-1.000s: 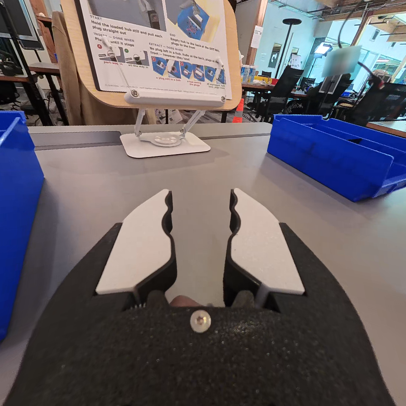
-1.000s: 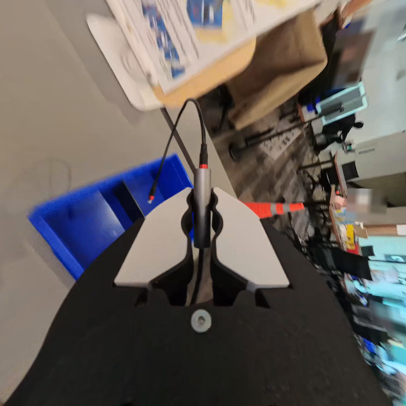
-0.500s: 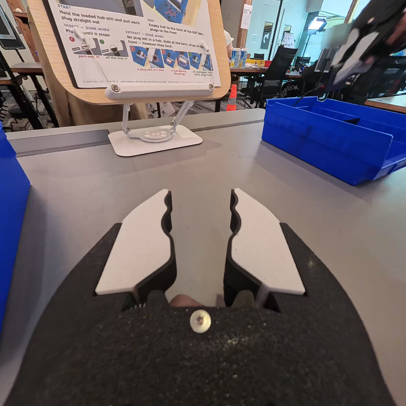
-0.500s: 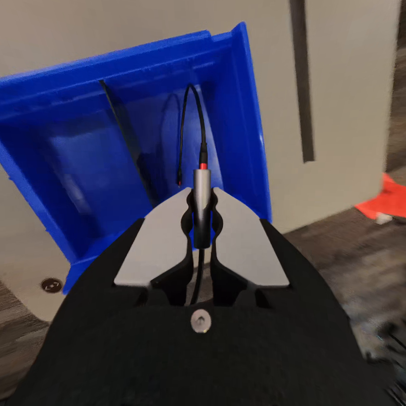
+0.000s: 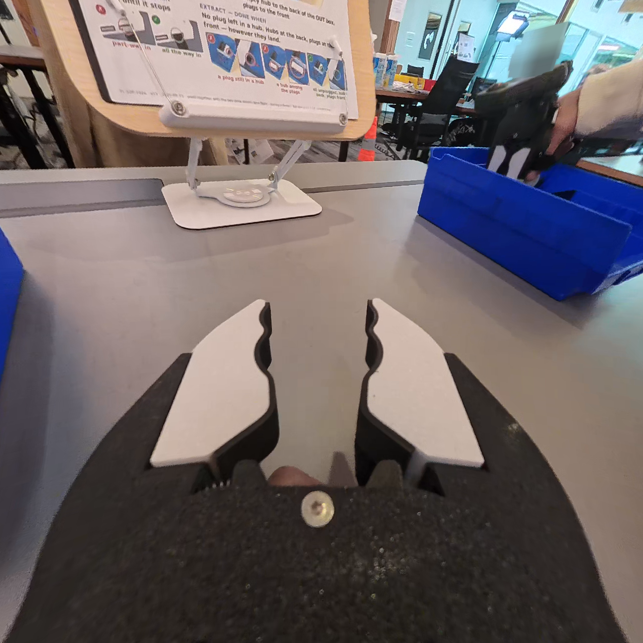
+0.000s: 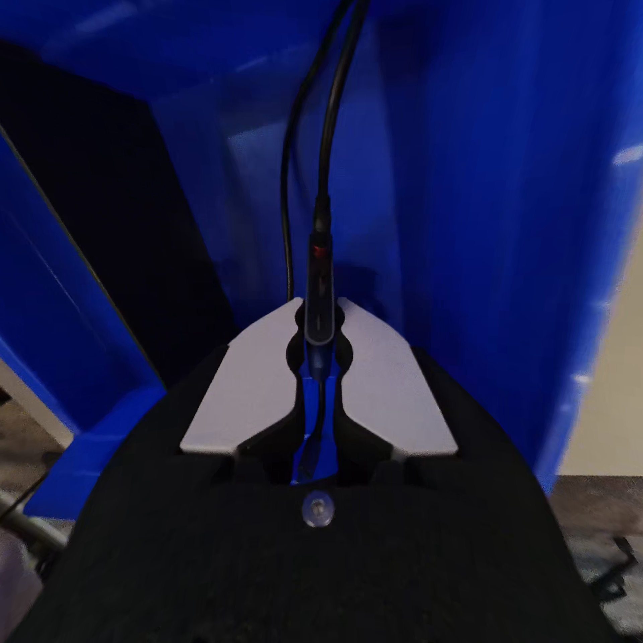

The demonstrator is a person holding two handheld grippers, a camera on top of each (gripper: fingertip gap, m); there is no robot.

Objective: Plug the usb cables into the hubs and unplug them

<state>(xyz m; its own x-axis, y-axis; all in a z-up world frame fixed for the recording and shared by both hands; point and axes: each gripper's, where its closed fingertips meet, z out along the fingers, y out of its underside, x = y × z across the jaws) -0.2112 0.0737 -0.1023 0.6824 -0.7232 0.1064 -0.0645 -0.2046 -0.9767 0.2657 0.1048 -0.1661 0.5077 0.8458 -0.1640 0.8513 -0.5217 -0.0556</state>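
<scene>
Both grippers differ: the left gripper (image 5: pixel 317 313) hovers low over the grey table (image 5: pixel 348 264) with its white fingers (image 5: pixel 222 379) spread apart and only bare tabletop between them, while the right gripper (image 6: pixel 319 306) is clamped on a slim grey USB hub (image 6: pixel 319 313), gripped edge-on near its tip. That hub points down into the blue bin (image 6: pixel 487 174) at the table's right side. Its black cable (image 6: pixel 330 114) rises from a red-ringed collar, loops out of the top of the frame and returns as a second strand, so the far plug is cut off. A dark divider (image 6: pixel 114 208) splits the bin; which compartment the hub hangs over is hard to tell, since the right wrist view is dim and motion-blurred. Below the hub a short lead and a bluish connector sit between the fingers, but their shape is unclear.

From the left wrist view the right gripper (image 5: pixel 509 163) shows far off, dipped into the bin (image 5: pixel 522 222), held by a hand (image 5: pixel 563 121) in a pale sleeve; its tips are hidden behind the bin wall. Another blue bin (image 5: pixel 8 299) is cut off at the left edge. An instruction sheet on a wooden board with a white stand (image 5: pixel 240 201) sits at the table's back. Behind it lies an office with desks, black chairs and an orange cone (image 5: pixel 368 142).
</scene>
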